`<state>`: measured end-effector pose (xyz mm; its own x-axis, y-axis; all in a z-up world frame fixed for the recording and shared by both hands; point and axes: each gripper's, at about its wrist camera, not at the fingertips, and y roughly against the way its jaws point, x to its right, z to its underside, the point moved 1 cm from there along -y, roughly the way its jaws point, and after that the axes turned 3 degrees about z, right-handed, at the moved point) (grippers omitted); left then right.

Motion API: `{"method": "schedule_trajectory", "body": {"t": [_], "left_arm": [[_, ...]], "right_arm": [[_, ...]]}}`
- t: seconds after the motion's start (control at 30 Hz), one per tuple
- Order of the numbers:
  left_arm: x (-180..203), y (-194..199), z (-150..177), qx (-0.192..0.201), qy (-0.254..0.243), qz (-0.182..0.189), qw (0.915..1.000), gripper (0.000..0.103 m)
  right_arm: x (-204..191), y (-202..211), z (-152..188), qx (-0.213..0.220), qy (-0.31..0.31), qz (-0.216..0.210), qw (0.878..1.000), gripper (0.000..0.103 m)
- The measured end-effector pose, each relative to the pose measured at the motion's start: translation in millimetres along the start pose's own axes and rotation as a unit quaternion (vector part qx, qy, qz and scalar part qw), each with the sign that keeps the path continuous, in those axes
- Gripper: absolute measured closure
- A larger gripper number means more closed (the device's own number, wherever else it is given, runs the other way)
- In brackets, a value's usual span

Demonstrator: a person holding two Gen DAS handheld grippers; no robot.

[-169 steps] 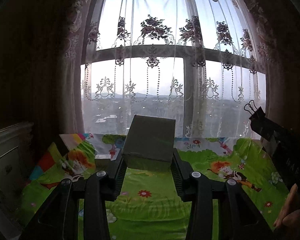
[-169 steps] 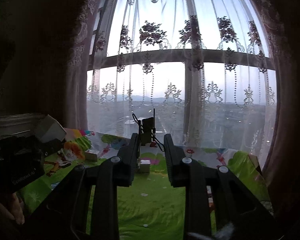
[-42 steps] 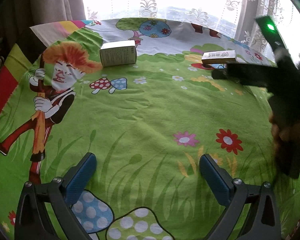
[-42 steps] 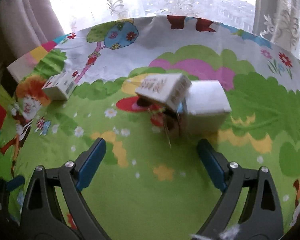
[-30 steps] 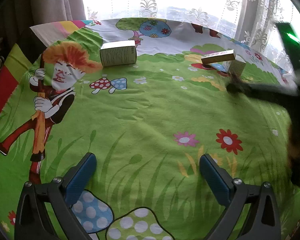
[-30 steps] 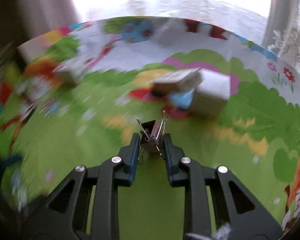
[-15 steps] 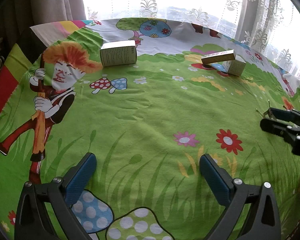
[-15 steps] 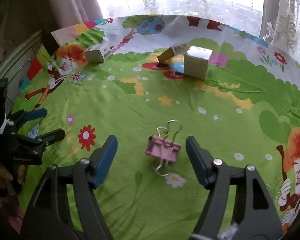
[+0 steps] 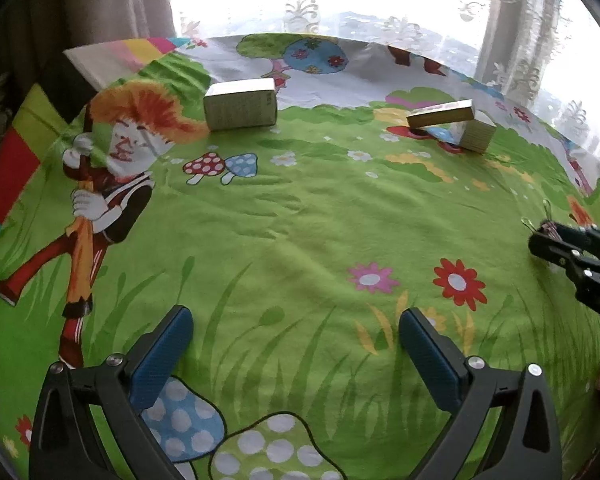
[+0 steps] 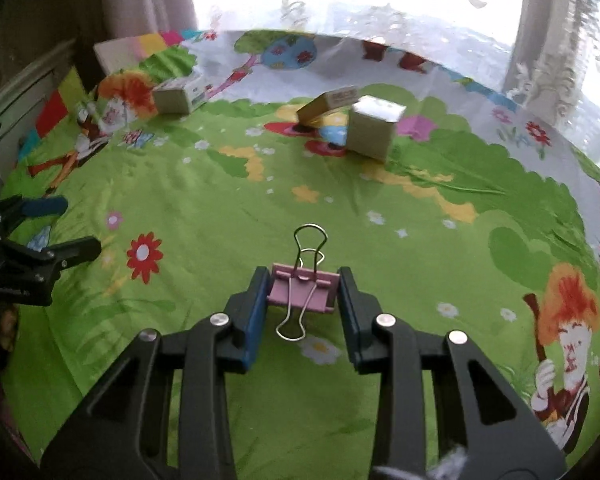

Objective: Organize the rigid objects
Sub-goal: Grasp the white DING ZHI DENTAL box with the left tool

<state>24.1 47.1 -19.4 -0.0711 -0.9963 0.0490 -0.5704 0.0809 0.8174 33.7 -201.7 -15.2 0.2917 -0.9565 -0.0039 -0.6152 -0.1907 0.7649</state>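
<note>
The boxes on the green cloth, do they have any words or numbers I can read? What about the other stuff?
No text here can be read.
Left box: a printed label on its end, too blurred.
Tilted flat box: print on its end, too blurred.
Square box: no print visible.
Left gripper: small white lettering on its body, too small.
Pink binder clip: no text.

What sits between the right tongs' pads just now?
A pink binder clip, seen in the right wrist view. The right tongs have just been closing, and their pads press its two ends. It lies on the green cloth.
</note>
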Motion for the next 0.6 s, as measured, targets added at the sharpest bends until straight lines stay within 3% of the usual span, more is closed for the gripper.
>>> {"method": "schedule_trajectory", "body": {"t": [0.1,0.17,0.2,0.23,0.33,0.47,0.6], "left_arm": [[4.3,-9.2,-18.0,-0.021,0.030,0.009,0.9993,0.000],[1.6,-15.3,-41.4,-0.027,0.112,0.089,0.9894,0.000],[-0.5,-23.2,-56.7,-0.039,0.178,0.136,0.9738,0.000],[0.9,-31.8,-69.5,-0.053,0.221,0.157,0.9612,0.000],[14.6,-67.3,-121.1,-0.087,0.301,0.181,0.9324,0.000],[37.7,-115.1,-183.6,-0.119,0.311,0.138,0.9328,0.000],[64.4,-143.8,-211.7,-0.172,0.251,0.099,0.9473,0.000]], "right_arm": [[7.8,-3.8,1.4,-0.011,-0.027,-0.009,1.000,0.064],[4.2,-4.9,1.4,-0.012,-0.020,0.002,1.000,0.064],[1.2,-4.7,1.5,-0.012,-0.015,0.008,1.000,0.064],[-1.4,-5.1,1.2,-0.013,-0.011,0.013,1.000,0.064],[0.9,-5.7,1.0,-0.013,-0.014,0.009,1.000,0.064],[2.5,-5.7,1.2,-0.013,-0.018,0.006,1.000,0.064],[9.1,-6.5,1.7,-0.012,-0.036,-0.010,0.999,0.064]]}}
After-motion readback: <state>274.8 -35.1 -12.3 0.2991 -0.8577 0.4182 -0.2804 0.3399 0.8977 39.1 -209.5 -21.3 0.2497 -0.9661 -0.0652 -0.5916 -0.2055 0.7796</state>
